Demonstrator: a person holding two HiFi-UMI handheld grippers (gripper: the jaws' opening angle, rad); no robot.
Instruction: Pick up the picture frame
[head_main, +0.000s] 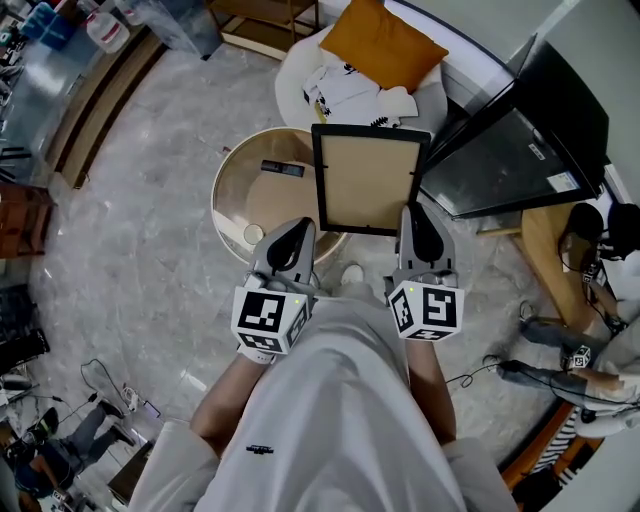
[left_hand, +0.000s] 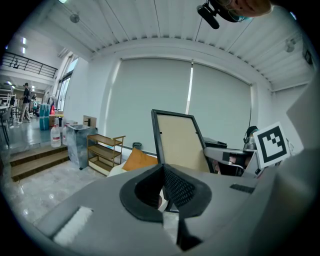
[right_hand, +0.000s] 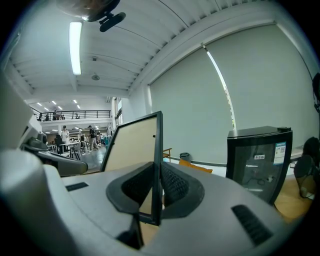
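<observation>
The picture frame (head_main: 368, 178) has a thin black border and a plain tan panel. It is held up in the air over the round table, both lower corners gripped. In the head view my left gripper (head_main: 306, 228) is at its lower left corner and my right gripper (head_main: 411, 214) at its lower right edge. The left gripper view has the frame (left_hand: 179, 144) rising upright from my left gripper (left_hand: 164, 194), which is shut on its edge. From the right gripper view, the frame (right_hand: 134, 147) is edge-on, its black rim pinched in my right gripper (right_hand: 156, 200).
Below the frame is a round wooden table (head_main: 232, 195) carrying a small black item (head_main: 282, 168) and a white disc (head_main: 253, 235). Behind it is a white seat with an orange cushion (head_main: 385, 45). A black cabinet (head_main: 510, 160) stands to the right, with a seated person (head_main: 590, 250) beyond.
</observation>
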